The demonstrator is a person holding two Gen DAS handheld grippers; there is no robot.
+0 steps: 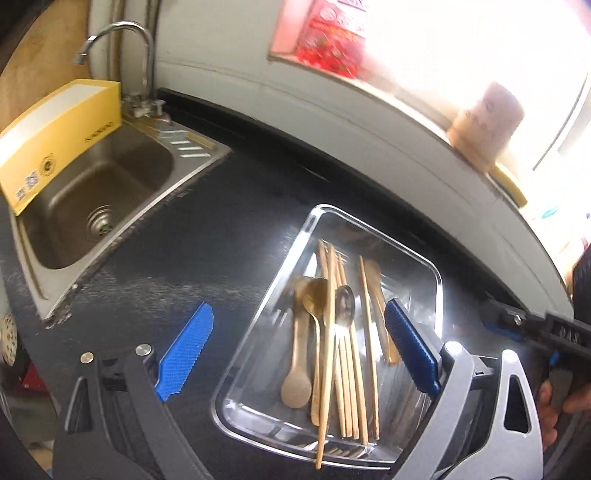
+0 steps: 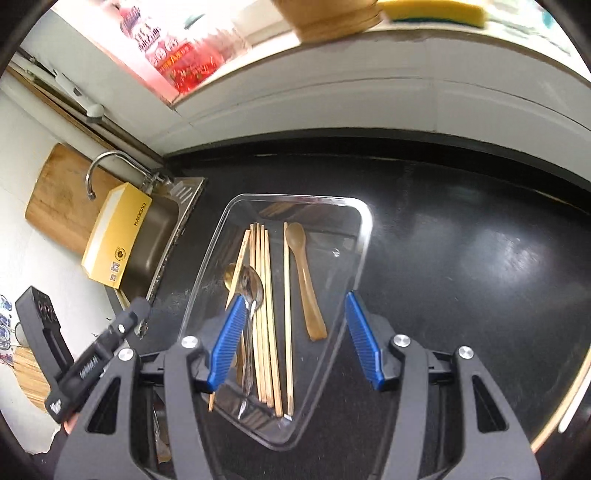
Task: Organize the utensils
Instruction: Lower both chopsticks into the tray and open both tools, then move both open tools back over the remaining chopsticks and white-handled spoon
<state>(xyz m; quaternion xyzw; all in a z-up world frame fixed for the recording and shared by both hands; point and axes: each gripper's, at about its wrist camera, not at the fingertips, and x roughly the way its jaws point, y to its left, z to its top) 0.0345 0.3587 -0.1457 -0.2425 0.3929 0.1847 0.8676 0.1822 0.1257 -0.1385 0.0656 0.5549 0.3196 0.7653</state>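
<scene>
A clear glass tray [image 1: 439, 288] [image 2: 364, 221] sits on the black counter and holds several wooden chopsticks [image 1: 352, 369] [image 2: 264, 314], a silver spoon [image 1: 345, 306] [image 2: 253, 286], a gold spoon [image 1: 316, 295] [image 2: 231, 277] and two wooden spoons [image 1: 297, 384] [image 2: 306, 280]. My left gripper [image 1: 295, 354] is open and empty above the tray's near left part. My right gripper [image 2: 295, 339] is open and empty above the tray's near end.
A steel sink [image 1: 103, 192] [image 2: 162, 229] with a tap [image 1: 122, 40] lies to the left, a yellow box [image 1: 55, 136] [image 2: 116, 236] leaning in it. A wooden board [image 2: 59, 199] stands behind. A window sill with a wooden holder [image 1: 484, 125] and a sponge [image 2: 436, 9] runs along the back.
</scene>
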